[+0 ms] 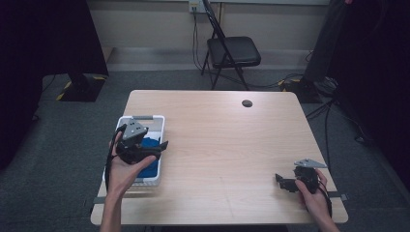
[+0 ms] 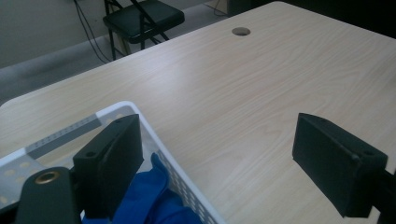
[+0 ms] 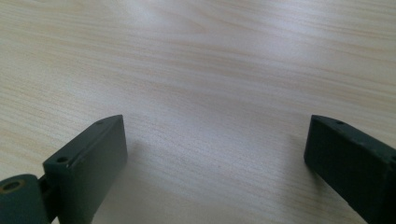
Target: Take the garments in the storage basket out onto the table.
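Hovering over the white perforated plastic basket (image 1: 155, 126), left gripper (image 1: 159, 146) has its jaws spread apart, nothing clamped, likely placed to go for the crumpled blue cloth (image 2: 156, 198) lying inside the basket at the left edge of the light wooden table (image 1: 227, 145). Right gripper (image 1: 281, 181) rests low near the table's right front, jaws apart, empty, apparently parked clear.

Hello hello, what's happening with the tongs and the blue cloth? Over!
Left tongs open above basket. Right tongs open, empty. Blue cloth in basket. Nothing blocking.
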A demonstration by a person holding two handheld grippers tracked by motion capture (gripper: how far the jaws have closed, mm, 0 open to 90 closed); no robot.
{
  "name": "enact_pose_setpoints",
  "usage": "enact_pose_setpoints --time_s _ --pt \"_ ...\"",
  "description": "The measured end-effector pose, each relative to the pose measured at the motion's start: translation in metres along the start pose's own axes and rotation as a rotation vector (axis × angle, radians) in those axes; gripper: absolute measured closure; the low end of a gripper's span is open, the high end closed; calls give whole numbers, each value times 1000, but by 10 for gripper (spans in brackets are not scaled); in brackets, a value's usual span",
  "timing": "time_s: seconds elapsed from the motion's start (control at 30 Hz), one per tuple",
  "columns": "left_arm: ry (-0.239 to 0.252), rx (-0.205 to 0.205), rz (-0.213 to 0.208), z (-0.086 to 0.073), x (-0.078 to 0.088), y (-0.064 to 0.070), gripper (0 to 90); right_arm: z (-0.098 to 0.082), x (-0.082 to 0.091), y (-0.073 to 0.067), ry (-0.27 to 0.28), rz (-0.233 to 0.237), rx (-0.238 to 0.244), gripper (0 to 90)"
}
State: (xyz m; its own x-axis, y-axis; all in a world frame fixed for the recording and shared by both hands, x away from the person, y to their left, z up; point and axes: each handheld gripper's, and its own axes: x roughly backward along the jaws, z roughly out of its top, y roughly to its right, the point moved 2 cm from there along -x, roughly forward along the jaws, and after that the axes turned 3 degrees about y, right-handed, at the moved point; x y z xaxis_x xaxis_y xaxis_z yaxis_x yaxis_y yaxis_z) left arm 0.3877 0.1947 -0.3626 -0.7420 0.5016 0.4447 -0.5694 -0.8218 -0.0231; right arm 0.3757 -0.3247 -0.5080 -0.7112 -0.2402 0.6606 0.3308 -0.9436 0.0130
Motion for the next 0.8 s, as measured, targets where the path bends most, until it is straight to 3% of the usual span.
enact_pose_setpoints --time_s 0.33,0.8 --pt "-34 7 42 -9 1 -13 158 0 0 0 0 0 0 47" --pt "-60 51 68 -24 -3 -30 162 0 0 0 0 0 0 48"
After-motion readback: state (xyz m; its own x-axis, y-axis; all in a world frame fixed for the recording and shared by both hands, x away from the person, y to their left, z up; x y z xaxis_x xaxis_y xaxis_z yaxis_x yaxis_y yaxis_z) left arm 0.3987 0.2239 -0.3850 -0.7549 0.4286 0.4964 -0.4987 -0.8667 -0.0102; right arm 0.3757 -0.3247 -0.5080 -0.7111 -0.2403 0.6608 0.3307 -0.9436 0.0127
